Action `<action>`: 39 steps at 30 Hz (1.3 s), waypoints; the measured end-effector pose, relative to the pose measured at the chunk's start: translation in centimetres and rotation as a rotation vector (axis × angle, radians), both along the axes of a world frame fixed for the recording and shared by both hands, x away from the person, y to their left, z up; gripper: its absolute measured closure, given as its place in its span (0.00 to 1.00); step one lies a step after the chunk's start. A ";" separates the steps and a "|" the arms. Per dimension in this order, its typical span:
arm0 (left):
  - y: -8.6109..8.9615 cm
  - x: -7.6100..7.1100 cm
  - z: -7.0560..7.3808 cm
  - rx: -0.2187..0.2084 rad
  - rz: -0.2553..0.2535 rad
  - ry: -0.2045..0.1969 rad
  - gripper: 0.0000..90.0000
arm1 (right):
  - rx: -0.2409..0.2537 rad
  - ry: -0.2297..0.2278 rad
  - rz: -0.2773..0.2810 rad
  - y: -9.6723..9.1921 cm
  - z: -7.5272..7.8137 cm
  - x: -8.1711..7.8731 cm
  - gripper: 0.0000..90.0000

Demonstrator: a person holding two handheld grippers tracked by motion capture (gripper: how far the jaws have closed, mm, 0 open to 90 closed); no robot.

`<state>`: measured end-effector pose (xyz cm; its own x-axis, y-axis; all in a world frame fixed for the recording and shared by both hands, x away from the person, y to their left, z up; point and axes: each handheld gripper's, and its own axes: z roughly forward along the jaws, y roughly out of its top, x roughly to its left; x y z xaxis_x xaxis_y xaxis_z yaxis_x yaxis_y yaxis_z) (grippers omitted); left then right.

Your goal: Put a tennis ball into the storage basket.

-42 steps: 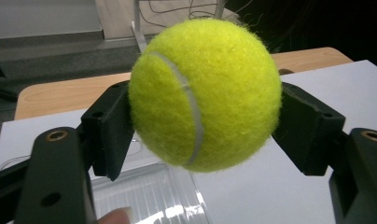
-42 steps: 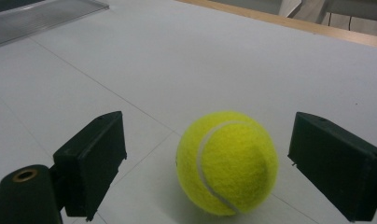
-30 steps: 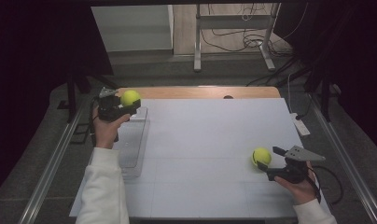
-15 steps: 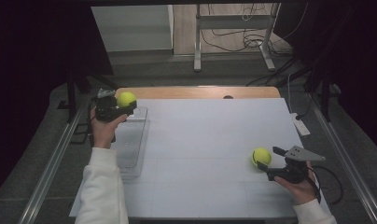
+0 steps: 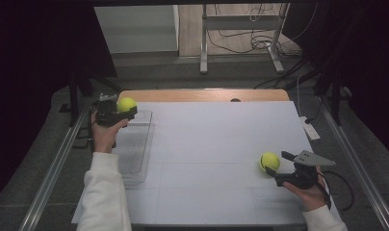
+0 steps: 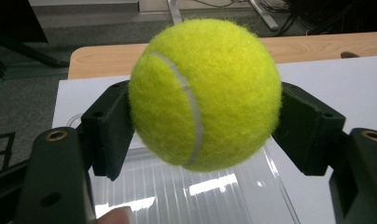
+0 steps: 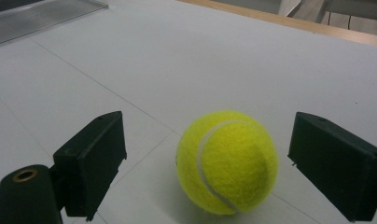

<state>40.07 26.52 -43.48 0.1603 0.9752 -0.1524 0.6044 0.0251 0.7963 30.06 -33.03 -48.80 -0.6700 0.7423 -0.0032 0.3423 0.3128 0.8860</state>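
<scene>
ball no. 1 sits clamped in your left gripper, jaws pressed tight on both sides, held up over the far end of the clear tray at the table's left. ball no. 2 rests on the white table btw your right gripper's jaws, which stand wide w/ gaps either side, gripping nothing. step looks like the drop-in: lower & release inside the tray walls. then close on the 2nd ball. plenty of bare room mid-table; right ball lies near the front edge.
</scene>
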 end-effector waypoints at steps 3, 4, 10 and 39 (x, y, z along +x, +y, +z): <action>0.2 0.0 -0.1 0.000 0.003 0.007 0.30 | 0.000 0.001 -0.001 0.0 0.0 0.0 0.13; 0.3 0.1 -0.2 0.001 0.009 0.014 0.30 | 0.000 0.002 -0.002 0.0 0.0 0.0 0.13; 0.8 0.3 -0.8 0.011 0.035 0.046 0.30 | -0.001 -0.001 0.000 0.0 0.0 0.0 0.13; 1.6 1.2 -3.1 0.077 0.079 0.167 0.30 | -0.003 -0.001 0.001 0.0 0.0 0.0 0.13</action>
